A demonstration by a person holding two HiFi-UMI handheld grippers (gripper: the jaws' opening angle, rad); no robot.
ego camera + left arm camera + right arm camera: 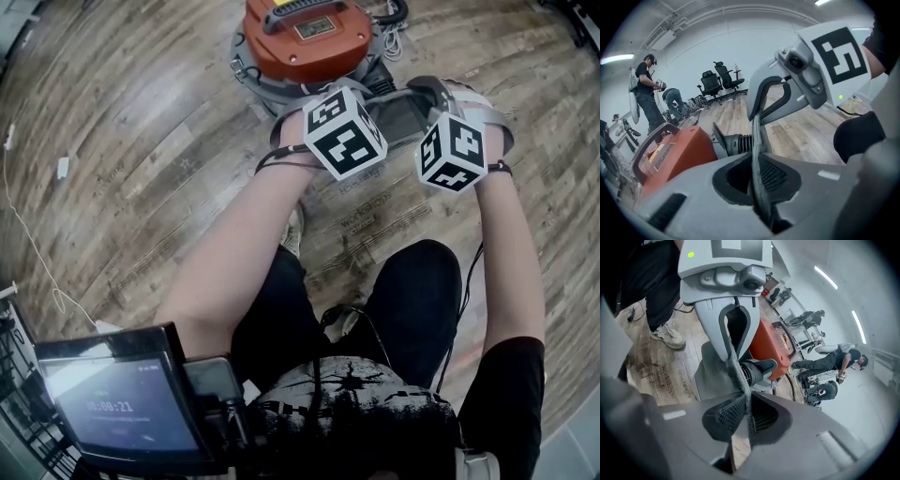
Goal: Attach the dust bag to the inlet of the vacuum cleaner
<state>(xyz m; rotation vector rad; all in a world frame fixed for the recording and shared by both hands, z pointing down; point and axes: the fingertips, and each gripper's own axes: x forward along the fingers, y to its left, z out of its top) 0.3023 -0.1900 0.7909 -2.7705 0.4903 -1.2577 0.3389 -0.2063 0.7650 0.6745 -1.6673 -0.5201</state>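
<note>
The orange vacuum cleaner (307,36) stands on the wood floor ahead of me. Its black ribbed inlet (738,143) points toward my grippers and also shows in the right gripper view (757,370). The grey dust bag (401,114) hangs between both grippers, just short of the inlet. My left gripper (759,185) is shut on one edge of the bag's fabric (756,140). My right gripper (746,416) is shut on the opposite edge (737,376). Each gripper faces the other across the bag. In the head view the marker cubes (345,131) hide the jaws.
The wearer's legs in black trousers (412,291) and a shoe (294,230) are below the grippers. A tablet screen (117,403) sits at the lower left. A thin cable (33,244) trails over the floor. People (647,93) and office chairs (719,79) stand far behind.
</note>
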